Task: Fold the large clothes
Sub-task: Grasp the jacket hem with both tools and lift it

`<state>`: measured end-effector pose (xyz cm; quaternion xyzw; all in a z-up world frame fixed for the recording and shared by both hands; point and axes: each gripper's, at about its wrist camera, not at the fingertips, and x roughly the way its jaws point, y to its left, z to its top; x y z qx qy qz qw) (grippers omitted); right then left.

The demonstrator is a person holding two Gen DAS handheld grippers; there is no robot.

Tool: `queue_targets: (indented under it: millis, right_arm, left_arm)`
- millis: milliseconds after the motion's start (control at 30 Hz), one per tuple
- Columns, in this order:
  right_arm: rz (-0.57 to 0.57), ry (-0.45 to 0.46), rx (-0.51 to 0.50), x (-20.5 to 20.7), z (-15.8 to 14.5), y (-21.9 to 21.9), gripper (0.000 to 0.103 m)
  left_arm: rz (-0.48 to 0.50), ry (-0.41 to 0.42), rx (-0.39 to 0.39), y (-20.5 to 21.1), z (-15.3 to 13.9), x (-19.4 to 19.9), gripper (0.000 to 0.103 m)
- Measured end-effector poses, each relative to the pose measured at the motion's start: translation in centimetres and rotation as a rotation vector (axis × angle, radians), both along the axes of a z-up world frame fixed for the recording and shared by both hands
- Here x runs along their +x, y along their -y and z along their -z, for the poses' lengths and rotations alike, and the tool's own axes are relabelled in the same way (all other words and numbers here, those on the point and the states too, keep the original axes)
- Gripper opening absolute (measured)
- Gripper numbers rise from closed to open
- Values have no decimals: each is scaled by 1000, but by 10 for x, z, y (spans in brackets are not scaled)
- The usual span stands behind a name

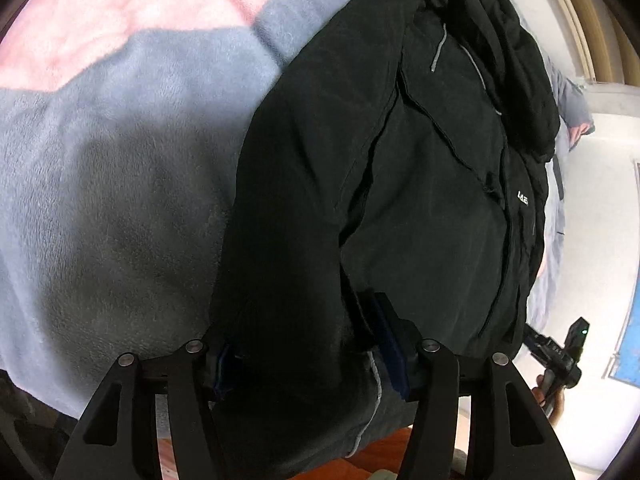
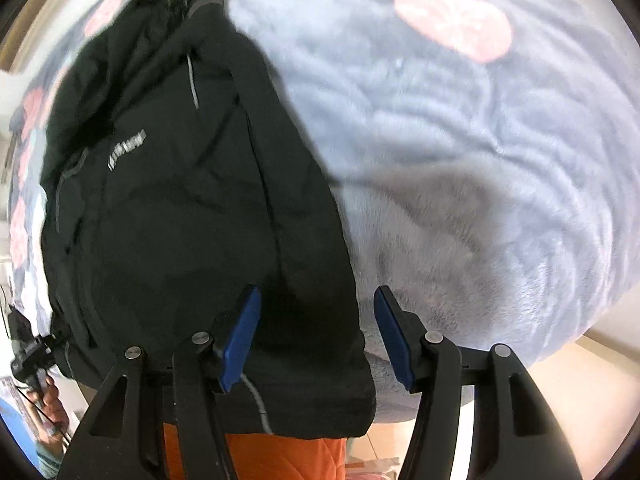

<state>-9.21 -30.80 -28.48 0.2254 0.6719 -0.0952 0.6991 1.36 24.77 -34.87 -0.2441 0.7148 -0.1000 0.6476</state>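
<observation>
Right wrist: jacket [image 2: 180,220] between gripper [image 2: 316,340] pads.

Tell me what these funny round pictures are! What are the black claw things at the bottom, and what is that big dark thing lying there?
The claw things are grabbing tools. A person holds one in each hand, and each carries a small camera looking along its two fingers, which is why the pictures look round and bent.

One picture comes from the left tool, the other from the right tool. Each has blue pads on its fingers.

The dark thing is a black zip-up jacket with grey cords. It lies on a fluffy grey-blue blanket with pink patches.

Both tools stand open over the jacket's bottom edge. Its cloth lies between the left tool's fingers, and its corner between the right tool's fingers, but nothing is pinched yet. The jacket is going to be folded.

At the edge of the left picture you can spot the other tool in the person's hand.
</observation>
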Motion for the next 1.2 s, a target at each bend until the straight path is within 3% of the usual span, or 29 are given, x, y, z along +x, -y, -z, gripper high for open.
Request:
queue_targets:
  millis: [200, 300, 400, 500, 700, 767, 800, 833, 933, 967, 1200]
  right_arm:
    - [-19, -27, 73, -6, 26, 0, 66]
    - [-36, -20, 174, -11, 30, 0, 66]
    - [-130, 8, 177, -15, 20, -12, 55]
    - [-205, 13, 185, -18, 14, -22, 54]
    - [-203, -45, 222, -9, 32, -26, 65]
    - [-190, -47, 231, -11, 36, -26, 66]
    - [-191, -44, 223, -11, 35, -27, 66]
    - [-195, -39, 211, -11, 33, -30, 62]
    - [-207, -2, 204, -11, 22, -34, 25]
    - [-209, 13, 204, -9, 15, -35, 20]
    - [-197, 131, 251, 3, -35, -30, 17]
  left_arm:
    - [-18, -14, -16, -2, -1, -5, 62]
    - [14, 24, -11, 3, -10, -13, 61]
    - [61, 56, -24, 12, -22, -20, 61]
    - [81, 54, -17, 17, -23, -23, 61]
    - [44, 2, -18, 16, -5, -19, 61]
    - [56, 24, -8, 19, -10, -20, 52]
    - [64, 39, -19, 21, -15, -20, 36]
    - [65, 52, -35, 23, -20, -19, 22]
    - [72, 112, -67, 26, -42, -10, 17]
    - [74, 128, -80, 25, -49, -6, 17]
    - [57, 265, -202, 31, -107, 26, 17]
